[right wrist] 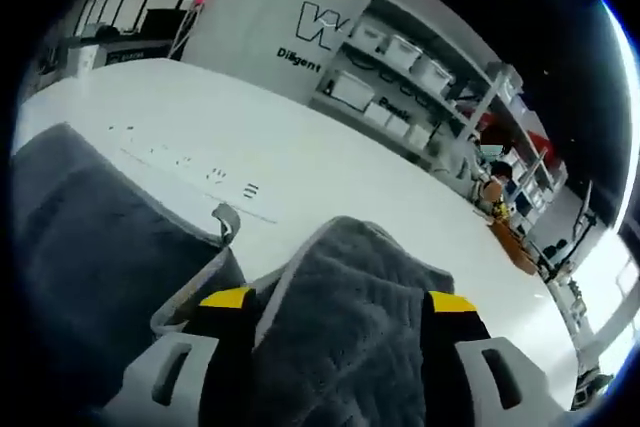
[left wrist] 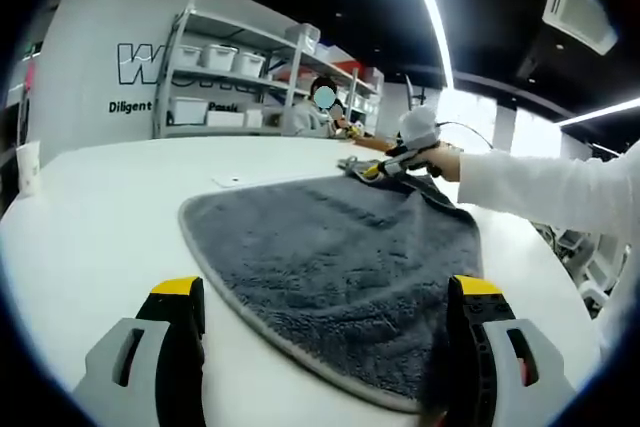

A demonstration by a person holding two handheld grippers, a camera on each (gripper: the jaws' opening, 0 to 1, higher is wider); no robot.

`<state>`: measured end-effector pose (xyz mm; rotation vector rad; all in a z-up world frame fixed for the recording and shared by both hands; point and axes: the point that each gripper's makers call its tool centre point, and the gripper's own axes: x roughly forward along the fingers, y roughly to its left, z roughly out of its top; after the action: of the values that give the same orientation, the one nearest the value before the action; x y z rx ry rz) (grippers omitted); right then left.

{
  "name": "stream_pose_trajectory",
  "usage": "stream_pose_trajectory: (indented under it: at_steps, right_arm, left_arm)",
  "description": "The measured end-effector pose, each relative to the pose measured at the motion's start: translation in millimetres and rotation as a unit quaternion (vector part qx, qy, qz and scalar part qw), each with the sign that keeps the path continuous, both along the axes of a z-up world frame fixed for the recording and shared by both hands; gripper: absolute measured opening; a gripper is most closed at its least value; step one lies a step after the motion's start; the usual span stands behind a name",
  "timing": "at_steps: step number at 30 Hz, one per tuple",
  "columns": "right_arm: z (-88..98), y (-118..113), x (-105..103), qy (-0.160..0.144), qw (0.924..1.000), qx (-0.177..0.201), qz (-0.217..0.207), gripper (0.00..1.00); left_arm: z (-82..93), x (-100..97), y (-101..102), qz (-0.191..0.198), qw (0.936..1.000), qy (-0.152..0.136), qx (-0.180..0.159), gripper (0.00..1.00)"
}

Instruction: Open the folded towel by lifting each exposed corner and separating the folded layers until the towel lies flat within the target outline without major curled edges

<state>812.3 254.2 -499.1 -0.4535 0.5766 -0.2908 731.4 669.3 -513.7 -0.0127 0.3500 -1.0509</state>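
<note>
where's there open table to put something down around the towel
Bare white table lies left of the grey towel, out to the table's edge, and beyond its far edge toward the shelving. It is crowded at the far right corner, where the right gripper grips towel cloth.

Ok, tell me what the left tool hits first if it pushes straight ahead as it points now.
Most likely the gray towel: its near rounded edge lies on the white table just ahead of the open left tool. Depth is hard to judge.

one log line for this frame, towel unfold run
stage: unfolding | right gripper: shut on far corner of towel, lifted | left gripper: open, right jaw at near edge | towel: on table, not flat
</note>
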Motion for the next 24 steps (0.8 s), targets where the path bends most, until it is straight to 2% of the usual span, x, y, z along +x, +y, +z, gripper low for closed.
stream_pose_trajectory:
  at_steps: [4,6,8,10,12,16,18,24]
  right_arm:
    - [-1.6,-3.6,-0.4,0.004,1.0,-0.003,-0.002,0.6]
    - [0.5,-10.5,0.3,0.013,0.9995,-0.029,-0.006,0.55]
    - [1.0,-15.0,2.6,0.027,0.9974,-0.067,0.0,0.42]
    - [-3.3,-11.3,0.5,0.032,0.9973,-0.066,0.005,0.23]
    - [-8.4,-8.0,-1.5,0.038,0.9979,-0.052,0.009,0.13]
    - [-14.8,-10.4,-2.3,0.03,0.9995,-0.004,-0.007,0.09]
    - [-16.6,-9.5,-6.8,0.03,0.9995,0.009,-0.009,0.02]
    - [-10.4,-20.1,-8.6,0.036,0.9993,-0.004,-0.002,0.0]
  left_arm:
    - [-0.1,-0.2,-0.3,0.0,1.0,-0.001,0.001,1.0]
    - [-0.3,-0.7,-0.3,0.0,1.0,-0.001,0.002,1.0]
    - [-0.3,-0.5,-0.3,0.0,1.0,-0.001,0.002,1.0]
    - [-0.1,-0.2,-0.2,0.0,1.0,-0.001,0.001,1.0]
    - [-0.2,-0.4,-0.2,0.0,1.0,-0.001,0.002,1.0]
    - [-0.1,-0.2,0.0,0.0,1.0,-0.001,0.002,1.0]
    - [-0.1,-0.1,-0.1,0.0,1.0,-0.001,0.002,1.0]
    - [0.0,0.6,-0.1,0.0,1.0,-0.001,0.001,1.0]
